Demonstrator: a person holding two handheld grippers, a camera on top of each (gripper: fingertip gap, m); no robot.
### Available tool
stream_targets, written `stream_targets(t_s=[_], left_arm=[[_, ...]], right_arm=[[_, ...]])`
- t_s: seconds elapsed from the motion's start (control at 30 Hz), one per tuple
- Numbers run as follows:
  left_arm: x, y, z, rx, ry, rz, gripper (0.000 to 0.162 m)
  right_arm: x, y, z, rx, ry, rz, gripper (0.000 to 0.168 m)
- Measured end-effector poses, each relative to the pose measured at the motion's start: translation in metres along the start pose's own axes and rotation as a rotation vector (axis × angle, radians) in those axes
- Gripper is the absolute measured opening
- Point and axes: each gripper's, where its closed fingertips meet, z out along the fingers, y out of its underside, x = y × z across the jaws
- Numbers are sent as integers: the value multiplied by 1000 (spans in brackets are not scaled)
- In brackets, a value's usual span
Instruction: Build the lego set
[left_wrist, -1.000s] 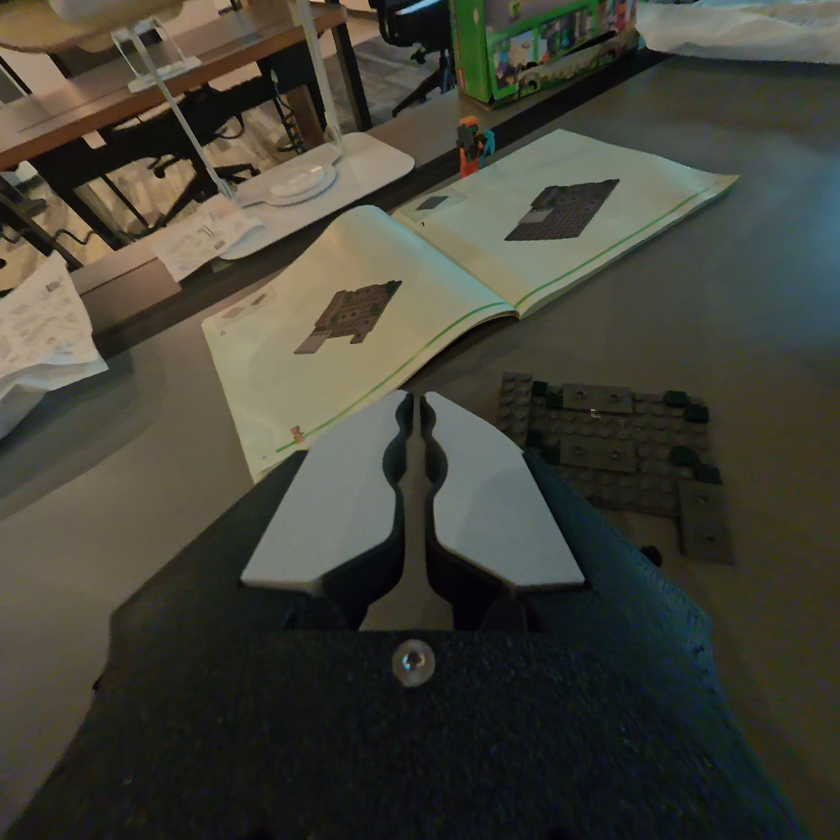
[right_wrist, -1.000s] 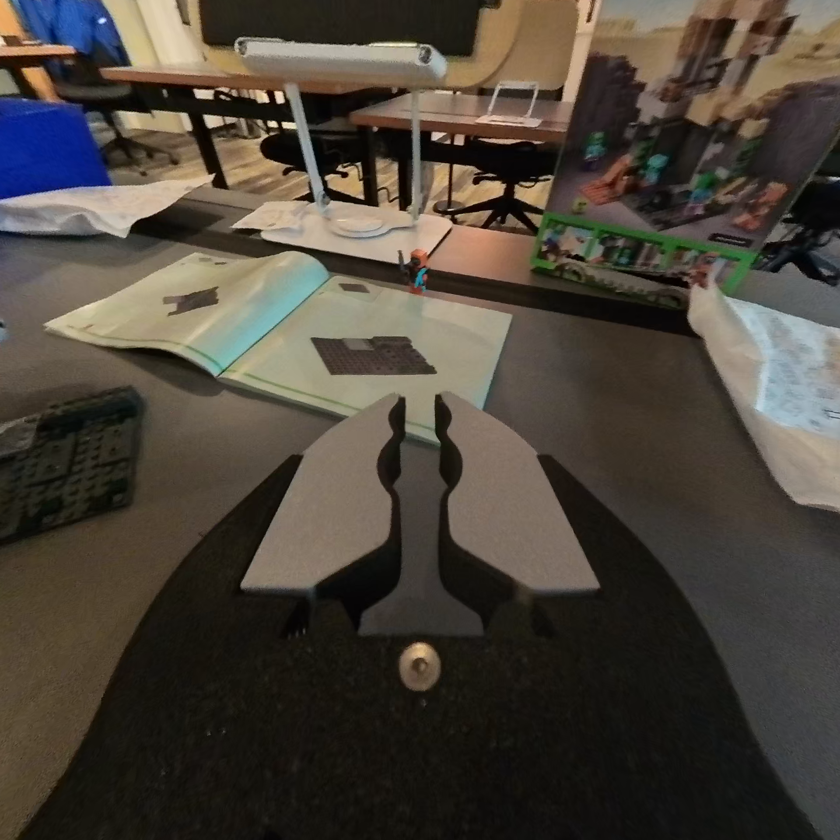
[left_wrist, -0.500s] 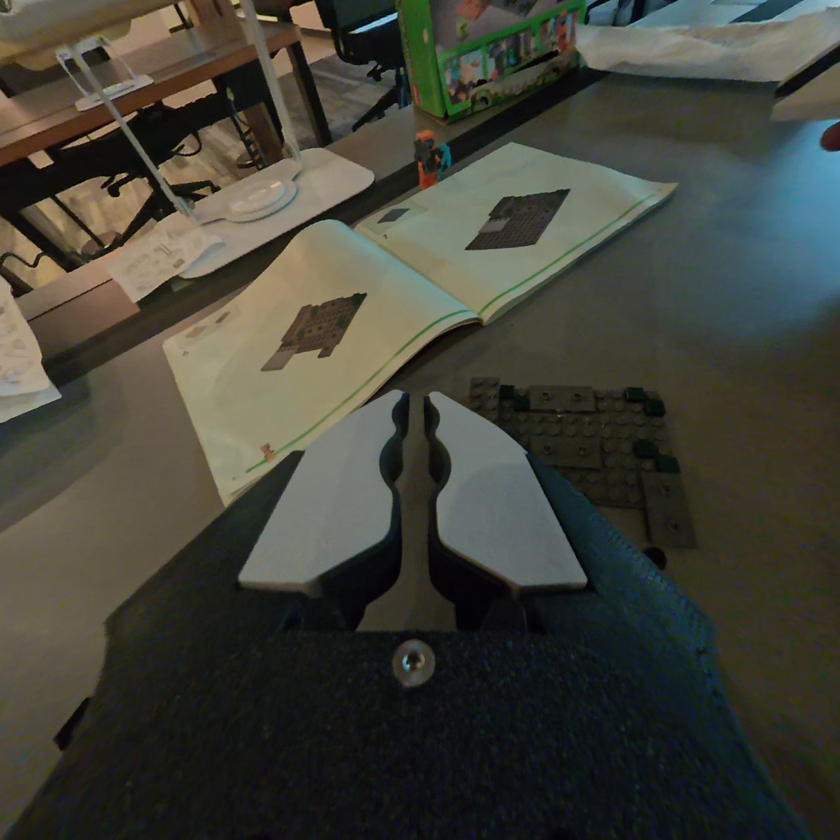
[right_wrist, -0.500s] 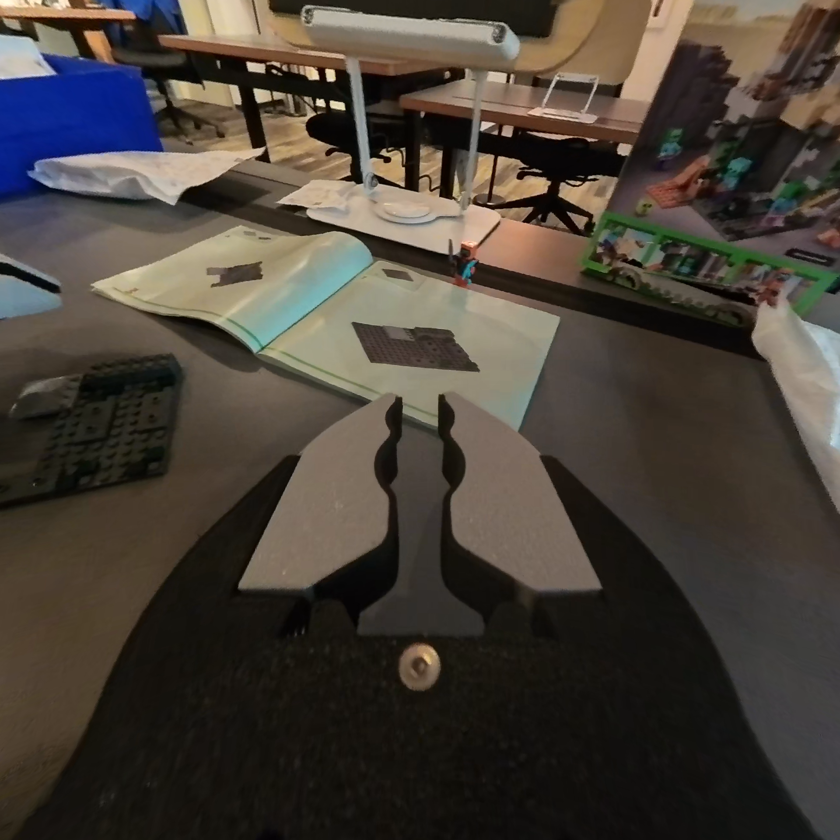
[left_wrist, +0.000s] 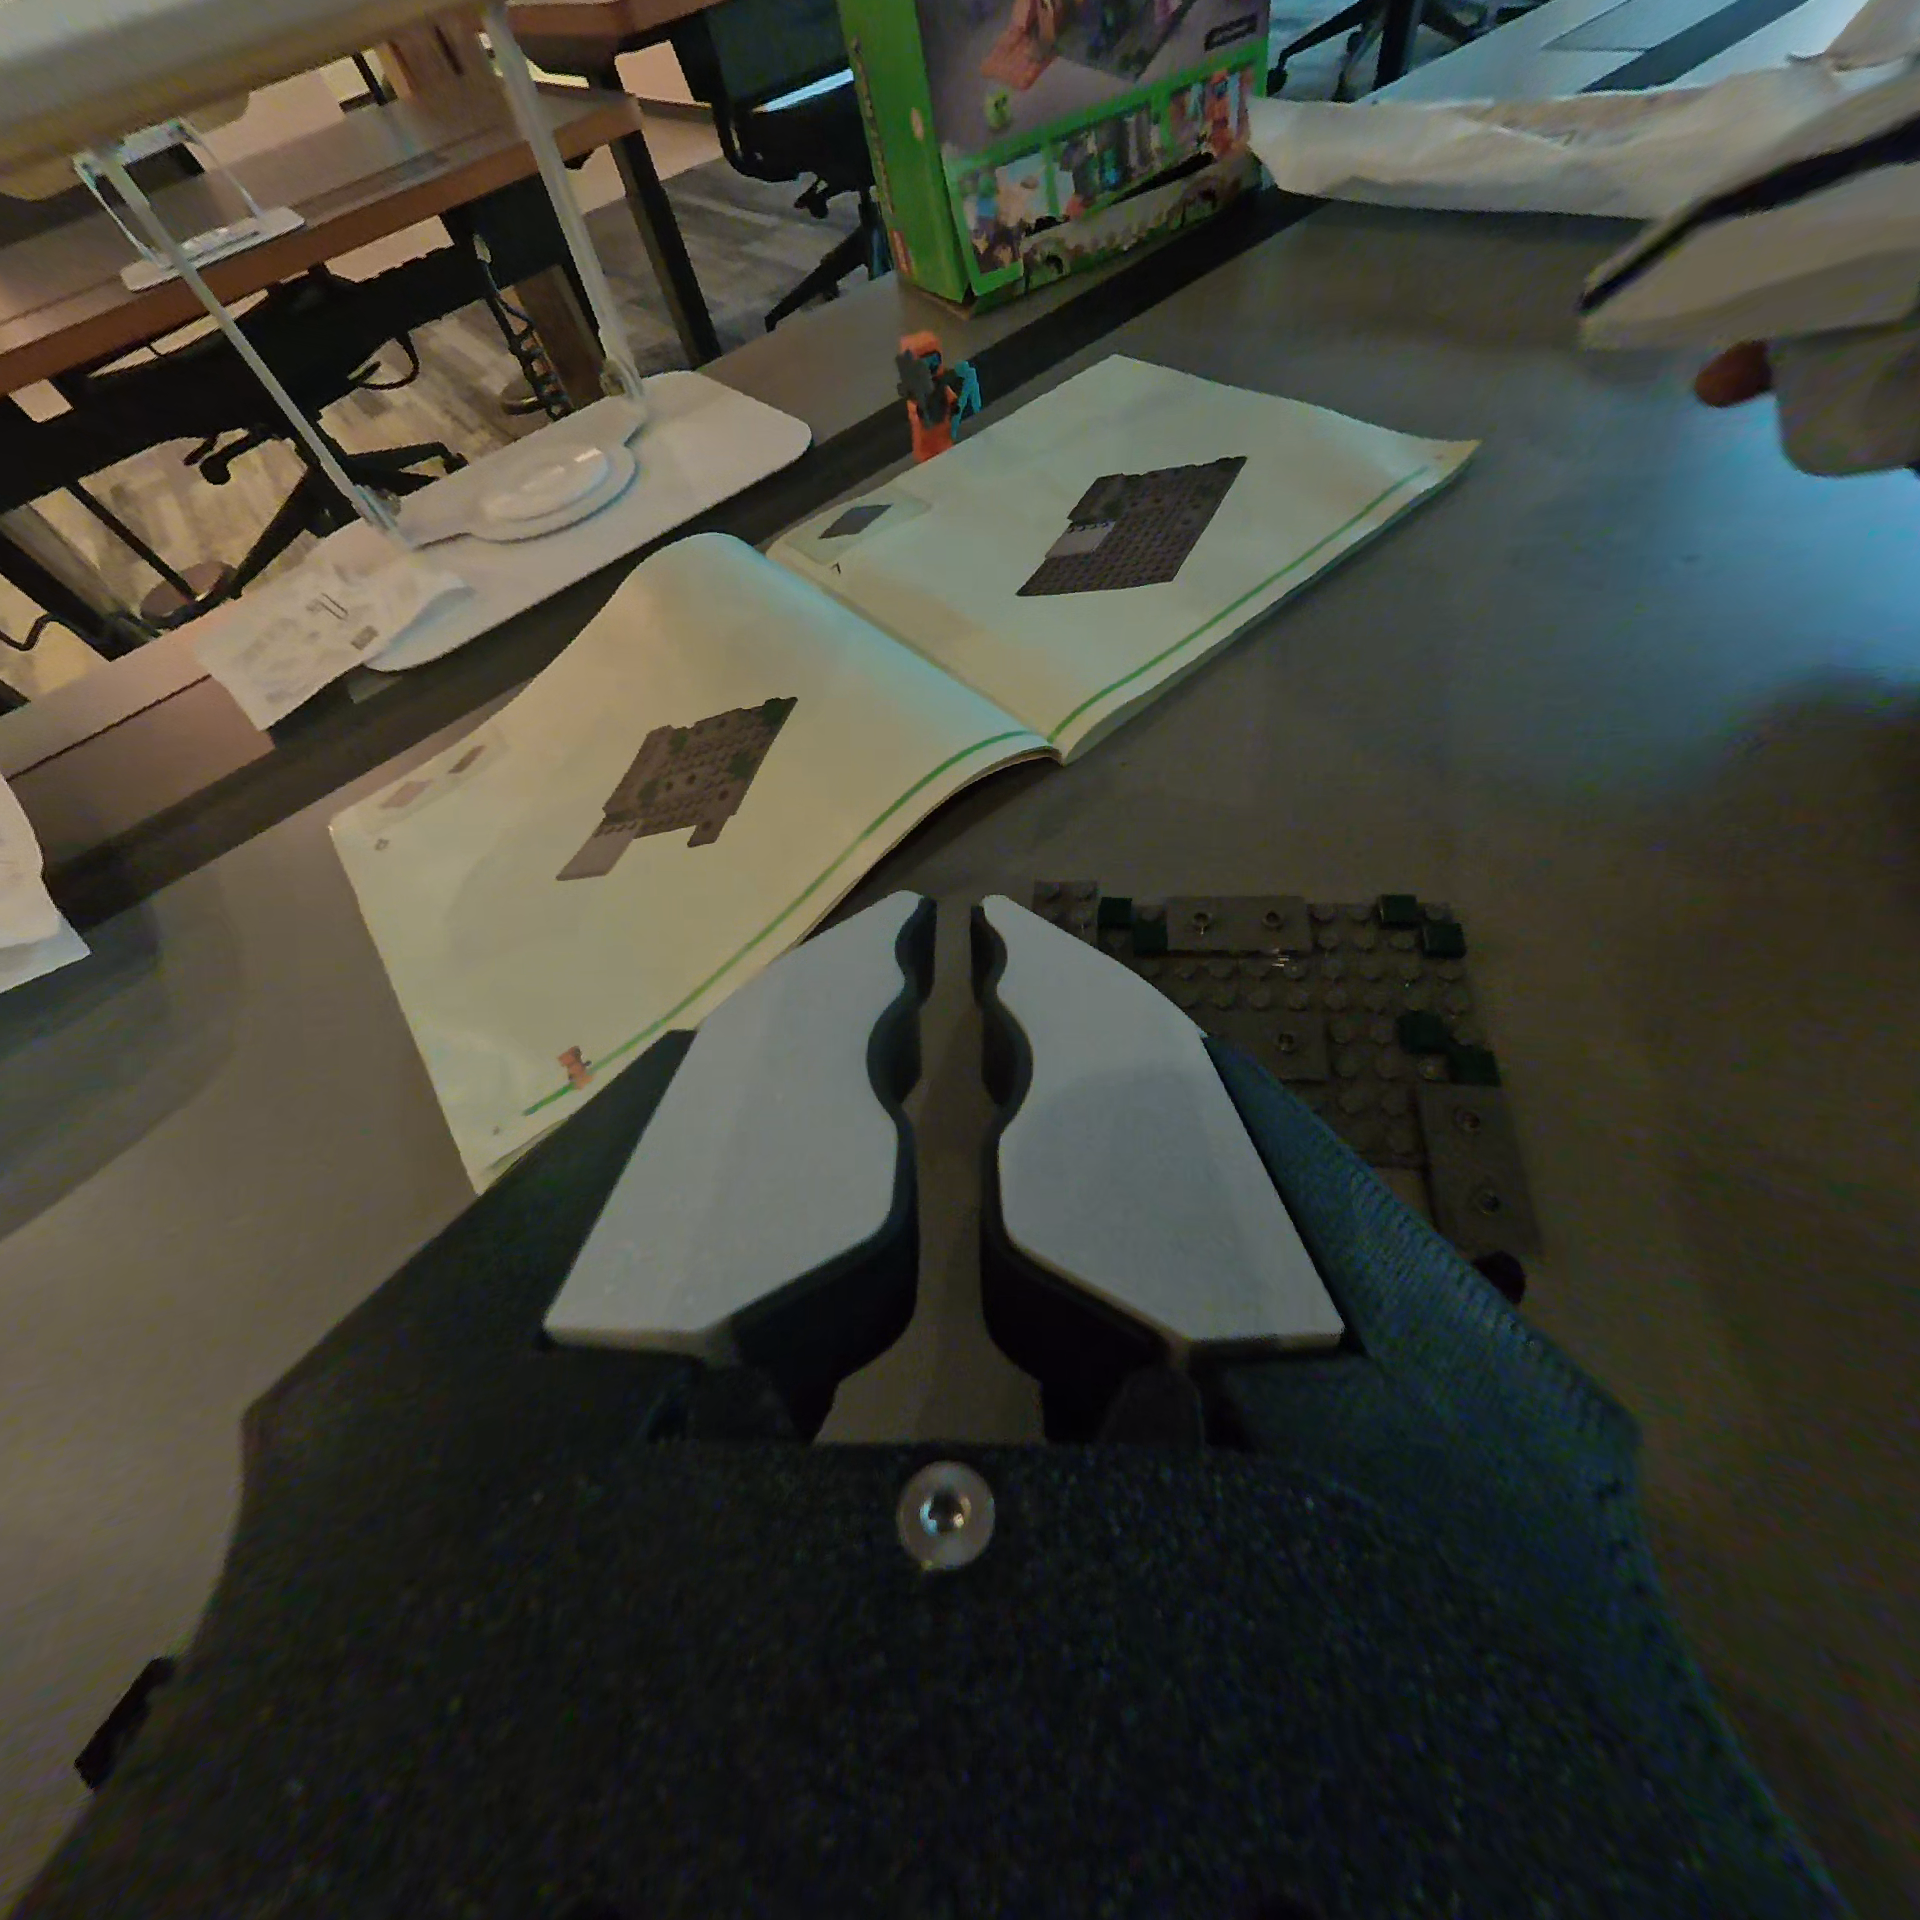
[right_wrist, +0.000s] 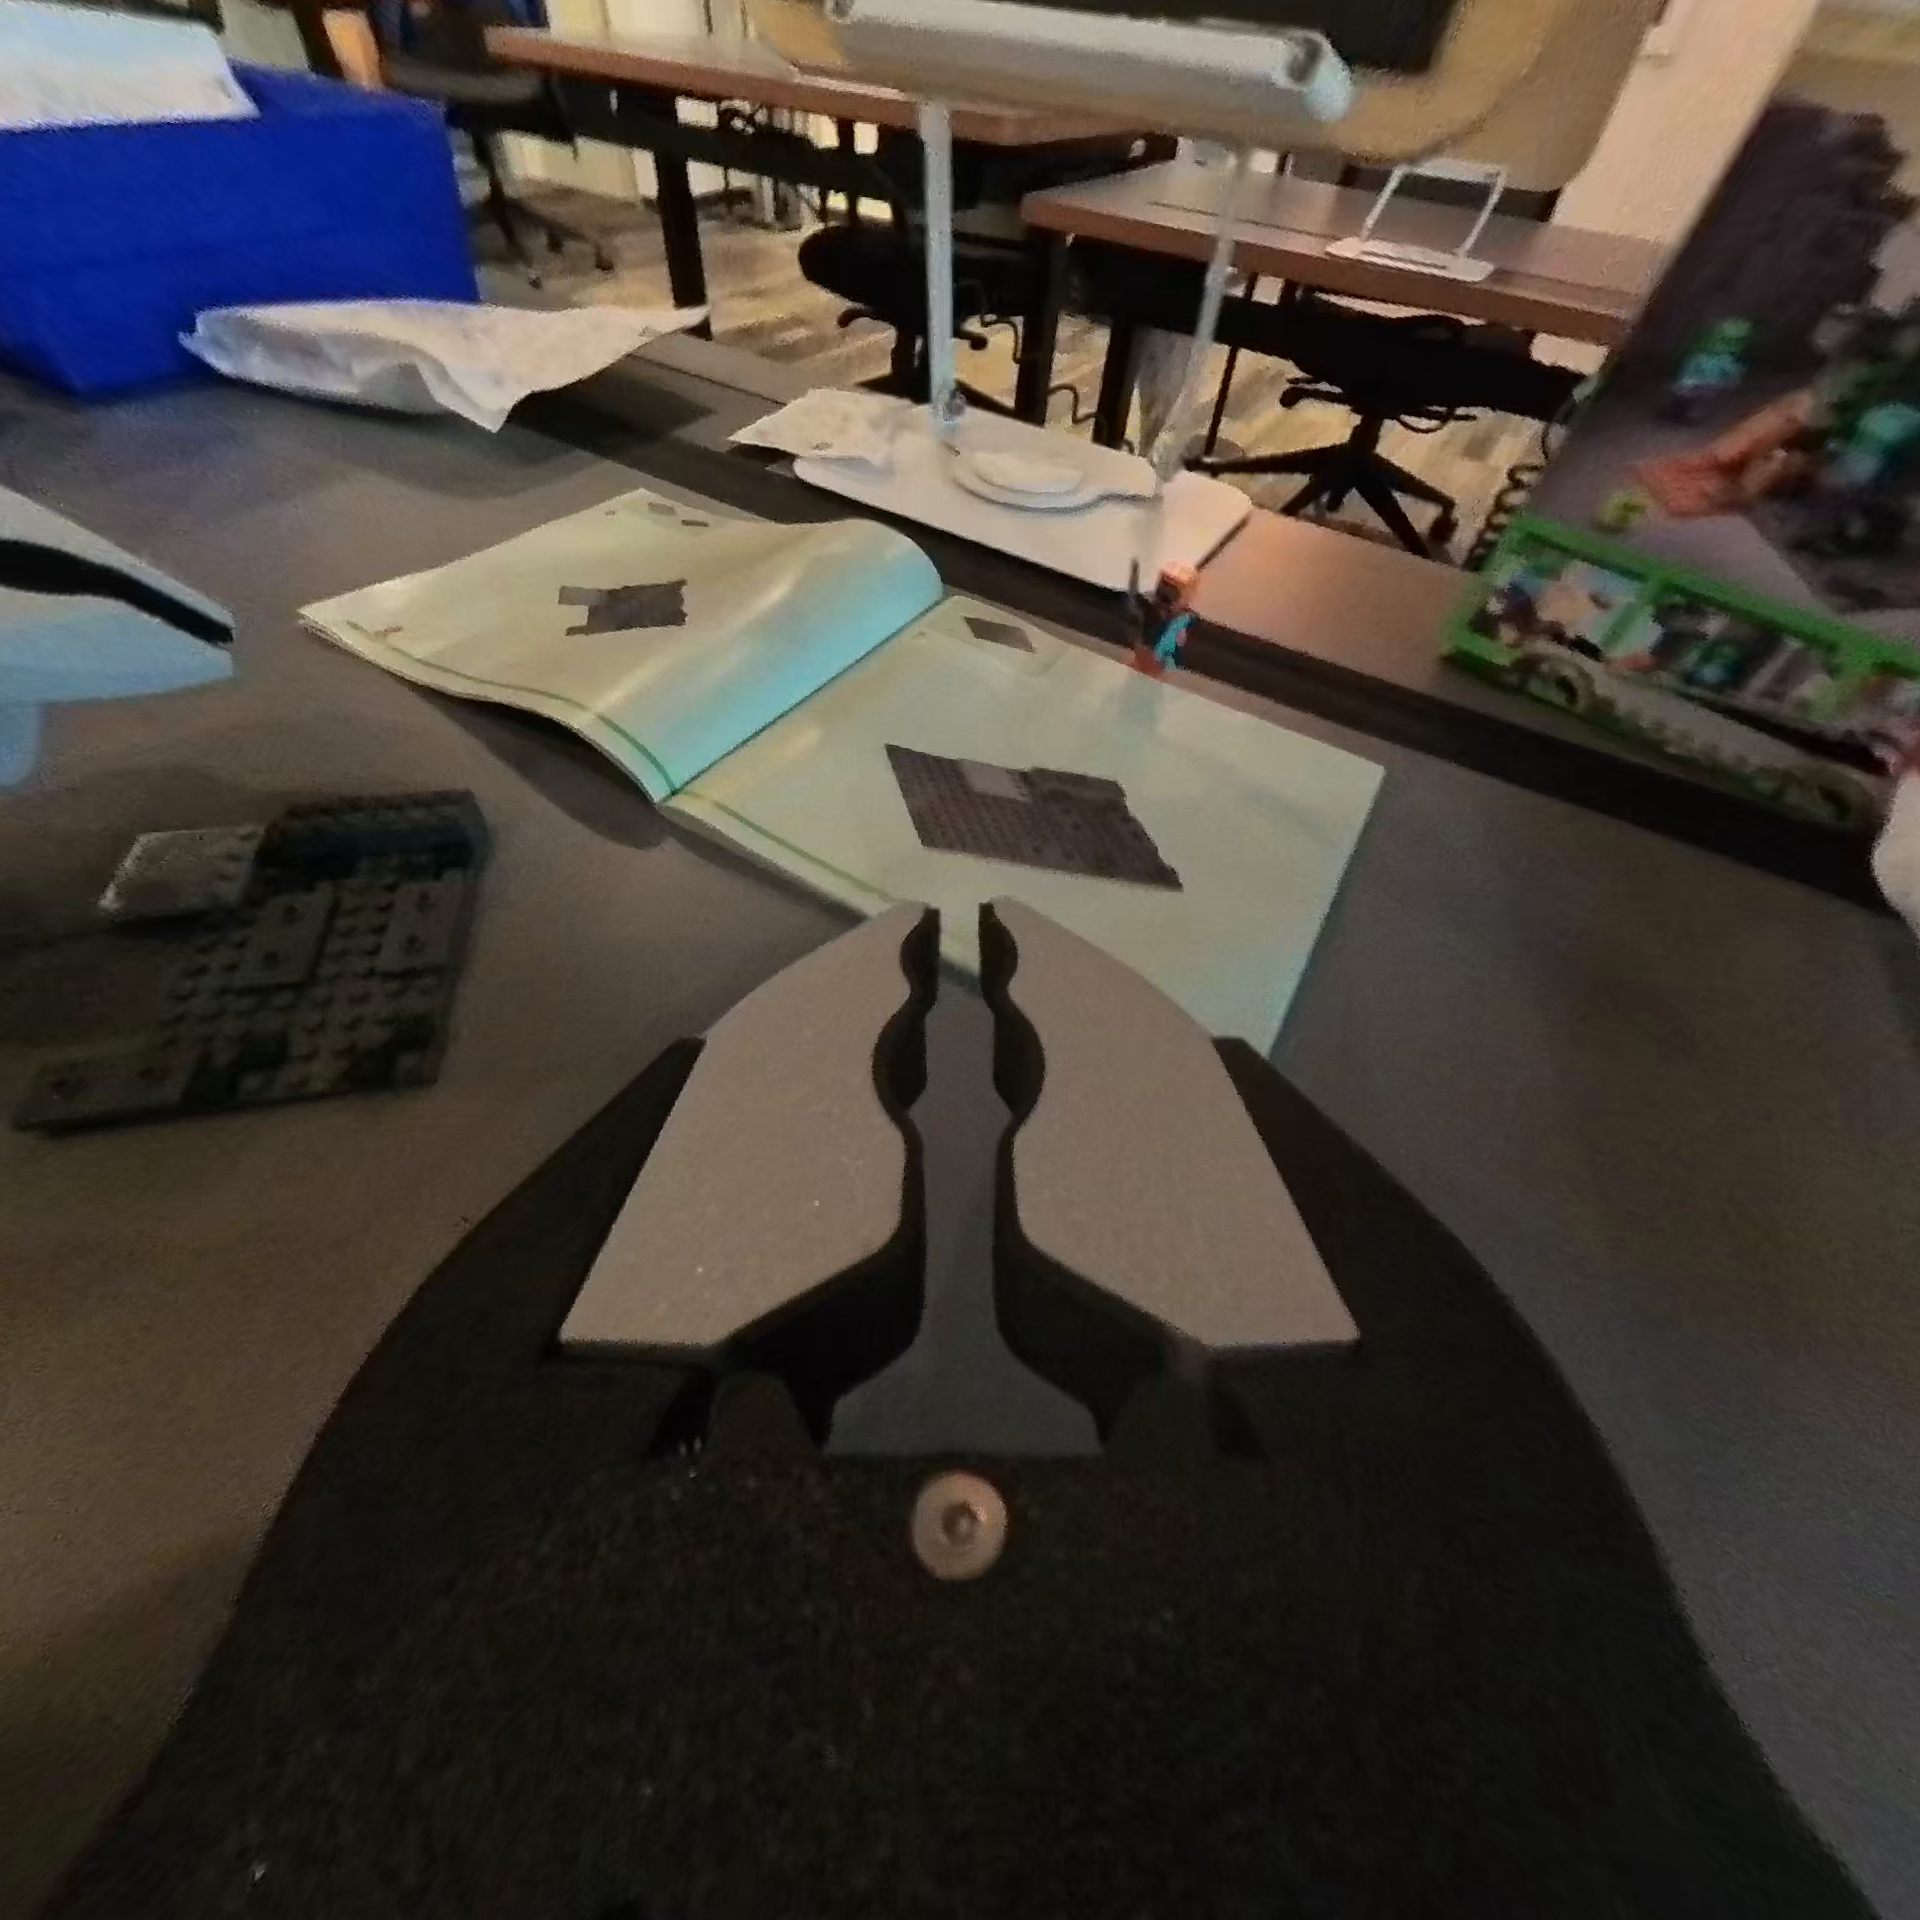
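A dark grey lego baseplate (left_wrist: 1320, 997) with flat grey tiles and small dark green pieces lies on the grey table, just right of my left gripper (left_wrist: 954, 909). The left gripper is shut and empty. The plate also shows in the right wrist view (right_wrist: 281, 966), left of my right gripper (right_wrist: 958, 914), which is shut and empty above the table. An open instruction booklet (left_wrist: 727, 790) lies beyond the plate; it also shows ahead of the right gripper (right_wrist: 852, 727). The right gripper's fingers (left_wrist: 1766, 270) show at the upper right of the left wrist view.
A small orange and teal minifigure (left_wrist: 930, 400) stands at the booklet's far edge. A green lego box (left_wrist: 1060, 135) stands at the table's back, with a white paper bag (left_wrist: 1507, 145) beside it. A white lamp base (left_wrist: 582, 478) sits behind the booklet. Desks and chairs stand beyond. The gap from one gripper's tips to the other's is roughly 20 cm.
The right gripper has swung left, bringing the baseplate further into its view and itself into the left wrist view. The left gripper has shifted slightly. Both stay shut.
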Motion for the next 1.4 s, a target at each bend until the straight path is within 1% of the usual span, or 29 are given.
stream_targets(t_s=[0.07, 0.13, 0.27, 0.4, 0.53, 0.63, 0.77, 0.83, 0.97, 1.1, 1.2, 1.4], left_arm=[[0, 0, 0, -2, -6, 9, 5], [0, 0, -1, -4, -15, 10, 0], [1, -3, -3, -2, -13, -13, 0], [7, -8, -1, 5, -7, 6, 0], [14, -28, 10, 4, 33, 51, 0], [13, -48, 28, 19, 40, 89, 0], [14, -66, 68, 10, 70, 92, 0], [19, -66, 91, -26, 107, 94, 0], [19, -57, 131, -137, 110, 170, 0], [18, -53, 149, -177, 106, 167, 0], [6, -52, 159, -207, 69, 166, 0], [-13, -52, 168, -223, 56, 133, 0]], right_arm=[[0, -11, 10, 13, -12, -12, 4], [3, -24, 21, 26, -17, -10, 3], [11, -37, 44, 28, -10, -33, 2], [15, -42, 56, 28, -14, -55, 1], [20, -36, 55, 25, -16, -42, 0], [26, -29, 50, 12, -18, -21, 0], [30, -25, 45, 14, -13, -4, 0], [32, -24, 43, 13, -7, -5, 0], [33, -23, 44, 14, -19, 15, 0], [32, -19, 46, 1, -30, 24, 0], [30, -15, 50, -12, -48, 37, 0], [30, -14, 51, -12, -65, 50, 1]])
